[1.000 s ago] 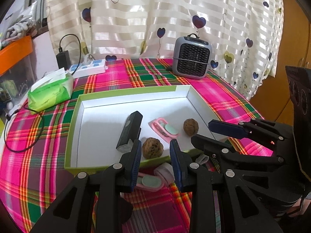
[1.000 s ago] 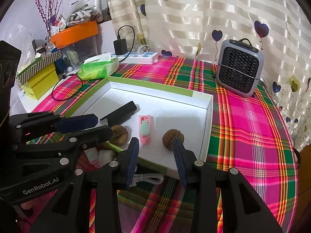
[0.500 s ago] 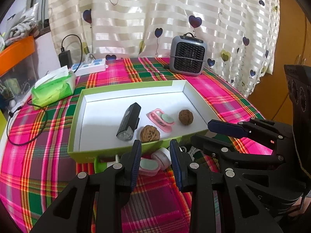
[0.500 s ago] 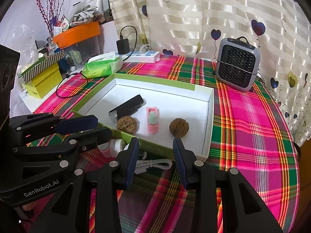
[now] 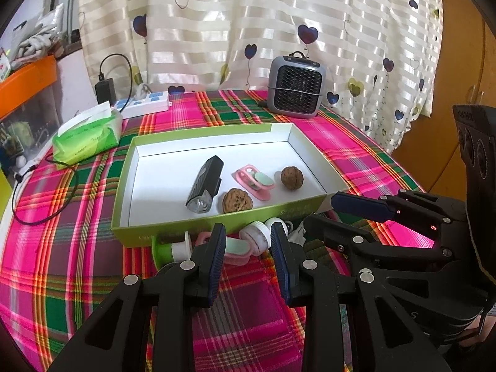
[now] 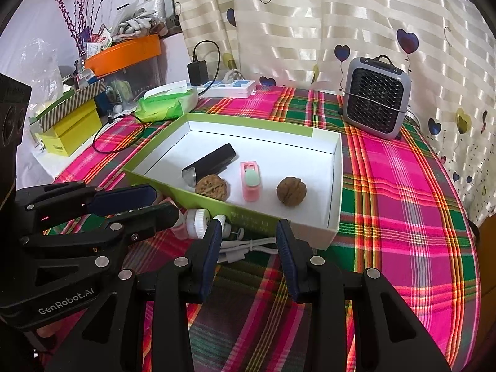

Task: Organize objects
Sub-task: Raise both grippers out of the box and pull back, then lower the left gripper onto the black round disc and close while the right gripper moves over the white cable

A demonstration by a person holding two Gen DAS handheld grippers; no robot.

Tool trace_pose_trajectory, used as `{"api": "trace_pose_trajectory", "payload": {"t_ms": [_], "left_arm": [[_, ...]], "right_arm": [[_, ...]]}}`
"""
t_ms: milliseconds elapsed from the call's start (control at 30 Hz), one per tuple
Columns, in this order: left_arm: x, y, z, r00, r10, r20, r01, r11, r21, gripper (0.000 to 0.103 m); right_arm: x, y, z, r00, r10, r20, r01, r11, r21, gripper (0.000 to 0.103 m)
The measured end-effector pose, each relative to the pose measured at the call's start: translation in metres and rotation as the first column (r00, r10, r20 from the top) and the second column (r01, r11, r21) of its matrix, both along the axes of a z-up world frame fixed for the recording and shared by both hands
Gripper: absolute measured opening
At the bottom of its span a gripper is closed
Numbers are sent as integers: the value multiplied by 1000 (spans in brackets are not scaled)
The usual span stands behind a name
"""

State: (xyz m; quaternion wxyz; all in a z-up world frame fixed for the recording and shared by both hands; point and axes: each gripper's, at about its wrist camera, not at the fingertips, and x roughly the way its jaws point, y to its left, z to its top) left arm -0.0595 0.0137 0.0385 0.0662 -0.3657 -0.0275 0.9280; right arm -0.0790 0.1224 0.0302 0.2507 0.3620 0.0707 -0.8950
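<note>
A green box [image 5: 214,228] [image 6: 311,132] with a white inside holds a black light [image 5: 205,184] [image 6: 210,164], a pink clip [image 5: 254,181] [image 6: 250,179] and two walnuts [image 5: 237,204] [image 5: 291,178] [image 6: 212,187] [image 6: 290,191]. In front of the box lie a second pink clip [image 5: 235,248], a white-capped pink bottle [image 5: 257,238] [image 6: 191,223], a green bottle [image 5: 169,248] and a white cable [image 6: 248,248]. My left gripper [image 5: 247,241] is open and empty above these. My right gripper [image 6: 248,238] is open and empty above the cable.
A grey heater [image 5: 296,88] [image 6: 376,100] stands at the back. A green tissue pack [image 5: 86,135] [image 6: 167,102], a power strip [image 5: 144,105] and a black charger [image 6: 197,73] are back left. Yellow and orange boxes [image 6: 71,130] stand off the table's left side.
Both grippers have pulled back and up from the box. The objects in front of the box have come into view. Both stay open and empty.
</note>
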Motion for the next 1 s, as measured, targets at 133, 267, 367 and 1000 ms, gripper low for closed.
{"api": "trace_pose_trajectory", "payload": {"t_ms": [133, 267, 367, 1000], "left_arm": [[0, 0, 0, 1000, 2, 2, -2, 1000, 3, 28], [7, -2, -1, 1000, 5, 3, -5, 1000, 5, 28], [11, -4, -3, 1000, 9, 5, -9, 1000, 7, 28], [12, -36, -10, 998, 56, 15, -57, 996, 69, 28]], "right_arm": [[5, -1, 0, 1000, 9, 4, -9, 1000, -4, 38], [9, -1, -1, 1000, 13, 8, -13, 1000, -5, 38], [11, -1, -4, 1000, 11, 14, -11, 1000, -3, 38], [10, -23, -22, 999, -10, 50, 7, 998, 69, 38]]}}
